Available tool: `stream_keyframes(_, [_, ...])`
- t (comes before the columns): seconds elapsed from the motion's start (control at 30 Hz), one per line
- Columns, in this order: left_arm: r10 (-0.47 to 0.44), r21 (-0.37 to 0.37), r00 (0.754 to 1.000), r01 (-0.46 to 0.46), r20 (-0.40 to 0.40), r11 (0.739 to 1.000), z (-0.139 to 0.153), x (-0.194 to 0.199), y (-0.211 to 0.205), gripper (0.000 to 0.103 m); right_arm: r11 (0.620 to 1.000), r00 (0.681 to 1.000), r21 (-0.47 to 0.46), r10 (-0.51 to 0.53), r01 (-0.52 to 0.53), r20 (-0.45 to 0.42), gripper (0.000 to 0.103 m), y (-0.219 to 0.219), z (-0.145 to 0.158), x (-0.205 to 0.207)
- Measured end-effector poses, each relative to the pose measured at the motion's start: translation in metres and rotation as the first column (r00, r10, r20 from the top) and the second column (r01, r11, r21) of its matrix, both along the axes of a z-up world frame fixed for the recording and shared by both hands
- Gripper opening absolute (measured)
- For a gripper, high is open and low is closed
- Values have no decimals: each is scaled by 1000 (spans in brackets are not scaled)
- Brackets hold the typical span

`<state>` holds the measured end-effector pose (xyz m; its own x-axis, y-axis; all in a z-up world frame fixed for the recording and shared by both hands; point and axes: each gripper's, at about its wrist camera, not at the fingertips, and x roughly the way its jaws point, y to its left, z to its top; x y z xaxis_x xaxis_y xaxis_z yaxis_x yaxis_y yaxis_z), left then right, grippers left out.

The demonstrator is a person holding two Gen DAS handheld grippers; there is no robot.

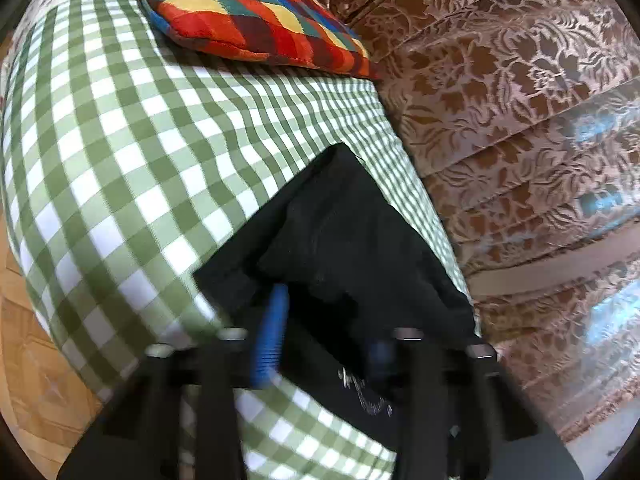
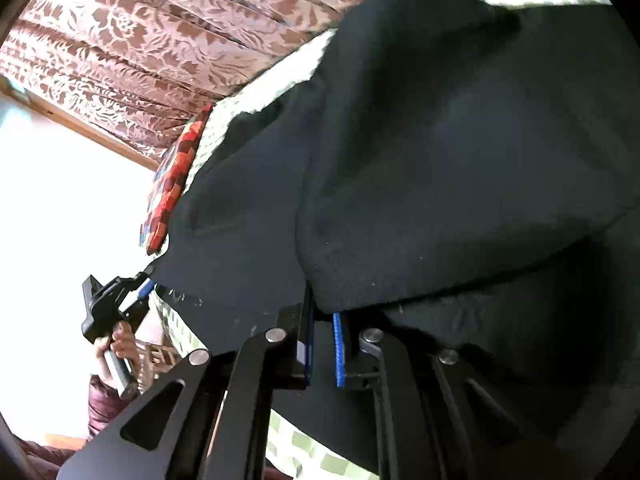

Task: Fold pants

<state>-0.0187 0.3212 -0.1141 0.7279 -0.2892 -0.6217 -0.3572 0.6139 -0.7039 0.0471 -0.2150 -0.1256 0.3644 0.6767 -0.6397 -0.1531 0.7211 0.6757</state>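
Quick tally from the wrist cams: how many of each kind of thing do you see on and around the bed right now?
Black pants: 1
Multicoloured patchwork cushion: 1
Green-and-white checked bed cover: 1
Brown floral curtain: 1
Claws: 2, left claw and right claw
Total: 6

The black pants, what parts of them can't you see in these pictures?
- Left wrist view: the near end of the black pants is hidden behind the left gripper; the white print there is blurred, unreadable.
- Right wrist view: the pants fill the frame and run off the right edge, so their whole shape is unknown.
- Right gripper: the dark cloth hides its fingertips.
- Checked cover under the pants: hidden.
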Motion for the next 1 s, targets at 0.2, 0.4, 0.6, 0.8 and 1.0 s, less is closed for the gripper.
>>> stream_keyframes(0.2, [-24,84,998,19,54,996,26,-1,-3,7,999,993,-15,42,-41,113,6,-7,38,-27])
stream_keyframes(0.4, [-40,118,999,40,-3,992,13,-10,3,7,996,996,-50,80,-78,41,6,4,9,-47])
stream_keyframes(0.6, [-28,102,1000,29,-14,994,4,-13,8,7,994,995,-73,91,-87,47,6,7,7,-48])
stream_keyframes(0.8, [-29,130,996,40,-83,991,-7,-13,6,11,994,995,-37,103,-103,-2,21,0,-4,-45])
stream_keyframes(1.0, [79,286,994,-54,-78,957,18,-33,12,45,988,989,-53,-143,145,36,45,-85,11,-51])
